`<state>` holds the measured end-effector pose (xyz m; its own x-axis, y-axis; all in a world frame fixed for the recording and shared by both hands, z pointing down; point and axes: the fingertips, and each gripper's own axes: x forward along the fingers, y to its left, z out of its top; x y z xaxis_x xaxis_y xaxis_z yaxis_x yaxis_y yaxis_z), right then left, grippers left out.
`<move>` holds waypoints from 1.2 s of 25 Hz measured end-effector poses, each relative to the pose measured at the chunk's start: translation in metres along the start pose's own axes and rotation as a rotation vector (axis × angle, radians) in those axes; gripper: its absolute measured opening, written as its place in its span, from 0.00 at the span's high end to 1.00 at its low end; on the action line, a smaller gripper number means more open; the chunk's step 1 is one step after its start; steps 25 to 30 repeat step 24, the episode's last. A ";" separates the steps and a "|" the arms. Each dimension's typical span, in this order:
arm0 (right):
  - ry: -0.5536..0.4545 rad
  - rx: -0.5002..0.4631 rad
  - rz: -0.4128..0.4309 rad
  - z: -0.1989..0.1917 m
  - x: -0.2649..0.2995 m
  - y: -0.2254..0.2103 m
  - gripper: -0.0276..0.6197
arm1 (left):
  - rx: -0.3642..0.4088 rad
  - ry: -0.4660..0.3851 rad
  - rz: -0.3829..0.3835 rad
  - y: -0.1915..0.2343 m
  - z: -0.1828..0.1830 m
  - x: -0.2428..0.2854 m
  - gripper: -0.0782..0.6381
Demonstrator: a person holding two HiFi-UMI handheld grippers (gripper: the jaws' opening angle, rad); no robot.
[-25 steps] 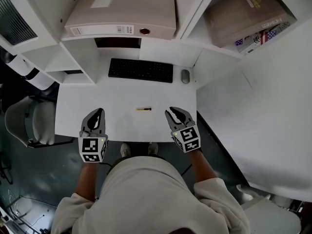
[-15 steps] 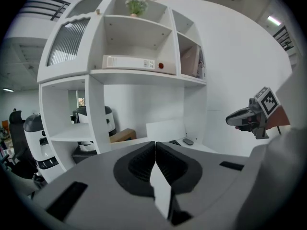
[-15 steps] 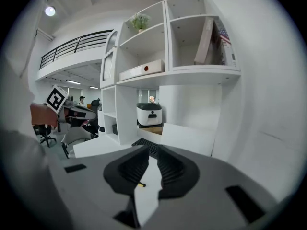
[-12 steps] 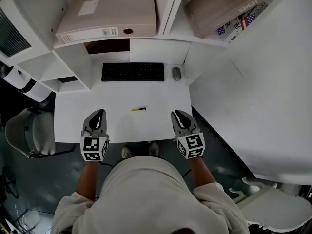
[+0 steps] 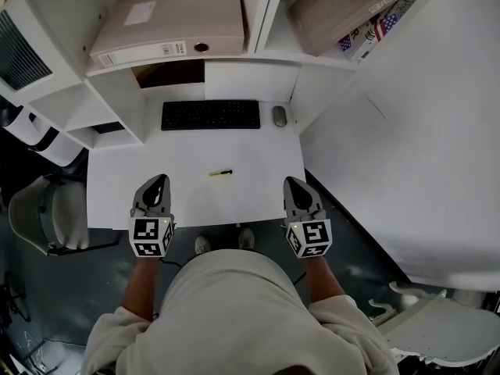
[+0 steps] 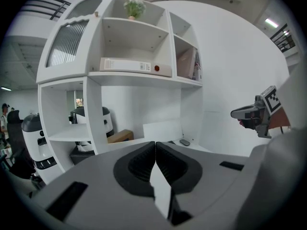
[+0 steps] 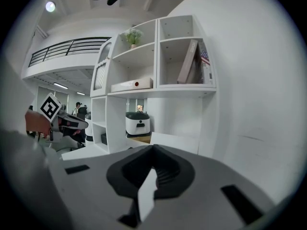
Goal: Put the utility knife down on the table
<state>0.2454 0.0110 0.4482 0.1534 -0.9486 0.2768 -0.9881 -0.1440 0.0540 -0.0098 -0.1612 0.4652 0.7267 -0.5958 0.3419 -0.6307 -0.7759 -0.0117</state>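
Utility knife [image 5: 220, 173] lies on the table [image 5: 258, 151], apart from both closed jaws.

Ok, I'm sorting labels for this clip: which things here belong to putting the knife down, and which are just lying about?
Job in hand: utility knife, lying on the table; left gripper and right gripper, both shut and empty.

Lying about: keyboard, mouse, binder, books.

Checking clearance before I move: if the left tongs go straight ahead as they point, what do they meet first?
Probably the shelf unit behind the keyboard. The left tongs, shut, would pass left of the utility knife. Depth is unclear.
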 end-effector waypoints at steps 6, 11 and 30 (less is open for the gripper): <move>-0.010 0.005 0.012 0.001 -0.005 0.002 0.95 | -0.004 -0.004 0.008 -0.003 -0.001 -0.007 0.88; -0.016 0.009 0.012 0.002 -0.007 0.002 0.95 | -0.002 -0.005 0.012 -0.004 0.000 -0.011 0.88; -0.019 0.017 0.013 0.001 -0.014 0.000 0.95 | 0.004 -0.005 0.010 -0.011 0.001 -0.014 0.88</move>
